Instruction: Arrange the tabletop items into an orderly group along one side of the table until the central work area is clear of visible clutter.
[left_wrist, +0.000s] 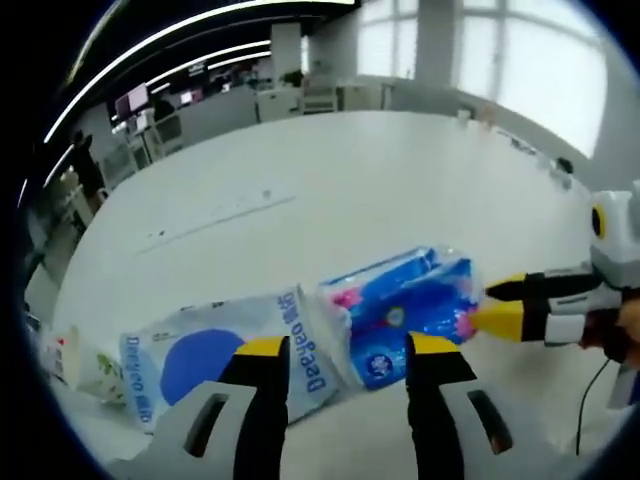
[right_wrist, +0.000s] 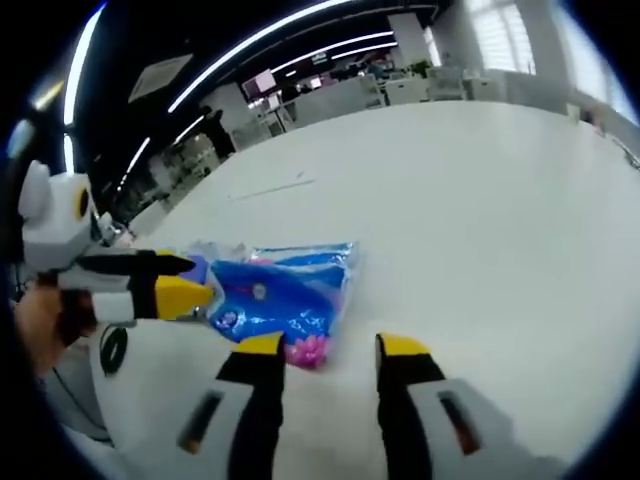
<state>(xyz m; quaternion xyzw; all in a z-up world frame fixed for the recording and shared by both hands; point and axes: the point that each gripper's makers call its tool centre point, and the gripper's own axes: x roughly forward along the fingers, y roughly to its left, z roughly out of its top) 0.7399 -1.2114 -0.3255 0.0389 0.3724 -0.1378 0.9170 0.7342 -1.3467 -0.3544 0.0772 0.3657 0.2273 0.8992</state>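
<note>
Left gripper view. The left gripper (left_wrist: 345, 352) is seen rising from the bottom edge, its two yellow-tipped jaws spread apart with nothing between them. Just beyond the tips a blue plastic packet (left_wrist: 410, 312) is laid flat on the white table (left_wrist: 330, 180); it is printed with pink and white patches and has a crinkled, glossy wrap. Touching its left end is a pale bag (left_wrist: 225, 355) marked with a large blue disc and blue lettering. A small carton (left_wrist: 75, 365) is seen further left, near the table edge. The right gripper (left_wrist: 492, 305) is brought in from the right, held by a hand (left_wrist: 625, 330); its yellow tips are set at the right end of the blue plastic packet, but whether they pinch the wrap cannot be told. The table beyond is shown as a broad, bare white surface. Desks, screens and ceiling light strips are seen behind it, with bright windows at the upper right.

Right gripper view. The right gripper (right_wrist: 328, 350) is shown with jaws spread and empty. The blue plastic packet (right_wrist: 285, 295) is laid just ahead of the jaws, its pink corner beside the left-hand tip. The left gripper (right_wrist: 190, 282) is seen entering from the left, its tips at the packet's left end, its grip not determinable. An open-plan office is seen behind.
</note>
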